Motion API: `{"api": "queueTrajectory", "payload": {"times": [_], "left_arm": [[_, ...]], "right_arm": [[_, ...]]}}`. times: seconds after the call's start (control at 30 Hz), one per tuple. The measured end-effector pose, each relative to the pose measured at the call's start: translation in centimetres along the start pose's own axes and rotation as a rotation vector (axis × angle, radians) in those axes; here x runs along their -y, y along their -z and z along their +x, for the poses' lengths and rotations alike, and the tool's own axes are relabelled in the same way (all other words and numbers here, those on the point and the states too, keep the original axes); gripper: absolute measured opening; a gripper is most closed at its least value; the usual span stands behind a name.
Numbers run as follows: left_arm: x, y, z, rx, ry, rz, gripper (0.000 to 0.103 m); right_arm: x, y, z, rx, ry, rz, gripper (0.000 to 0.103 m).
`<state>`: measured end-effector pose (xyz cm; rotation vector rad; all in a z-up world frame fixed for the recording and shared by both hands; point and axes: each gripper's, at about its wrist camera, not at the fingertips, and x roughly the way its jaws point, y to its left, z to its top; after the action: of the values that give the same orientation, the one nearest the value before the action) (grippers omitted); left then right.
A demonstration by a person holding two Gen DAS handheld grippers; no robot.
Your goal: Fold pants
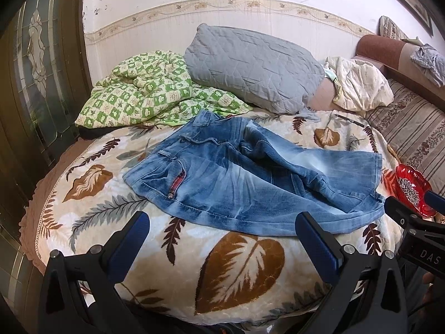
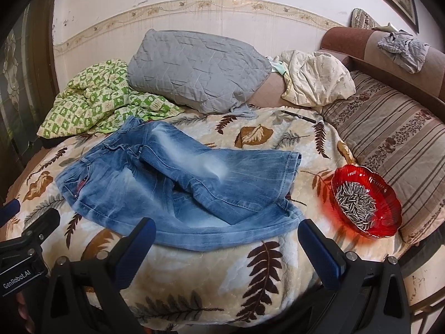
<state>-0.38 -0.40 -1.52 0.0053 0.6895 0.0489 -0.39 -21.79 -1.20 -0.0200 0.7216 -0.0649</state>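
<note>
Faded blue jeans (image 1: 250, 178) lie loosely on a leaf-patterned blanket (image 1: 239, 261), waistband to the left, legs bent over each other toward the right; they also show in the right wrist view (image 2: 180, 189). My left gripper (image 1: 222, 233) is open and empty, just short of the jeans' near edge. My right gripper (image 2: 225, 239) is open and empty, near the jeans' front hem. Each gripper shows at the edge of the other's view: the right one (image 1: 411, 208) and the left one (image 2: 30, 217).
A red glass bowl of sunflower seeds (image 2: 367, 200) sits right of the jeans. A grey quilted pillow (image 2: 194, 66), a green checked quilt (image 2: 94, 97) and a cream cloth (image 2: 317, 80) lie behind. A pen (image 2: 299, 116) lies on the blanket (image 2: 222, 278). A striped cushion (image 2: 395, 150) is at right.
</note>
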Motion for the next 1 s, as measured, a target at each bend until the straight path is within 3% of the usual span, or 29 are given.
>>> {"api": "queueTrajectory", "payload": {"times": [1.0], "left_arm": [[0.25, 0.27, 0.64, -0.014, 0.007, 0.008, 0.103]], "right_arm": [[0.04, 0.14, 0.49, -0.012, -0.003, -0.001, 0.103]]}}
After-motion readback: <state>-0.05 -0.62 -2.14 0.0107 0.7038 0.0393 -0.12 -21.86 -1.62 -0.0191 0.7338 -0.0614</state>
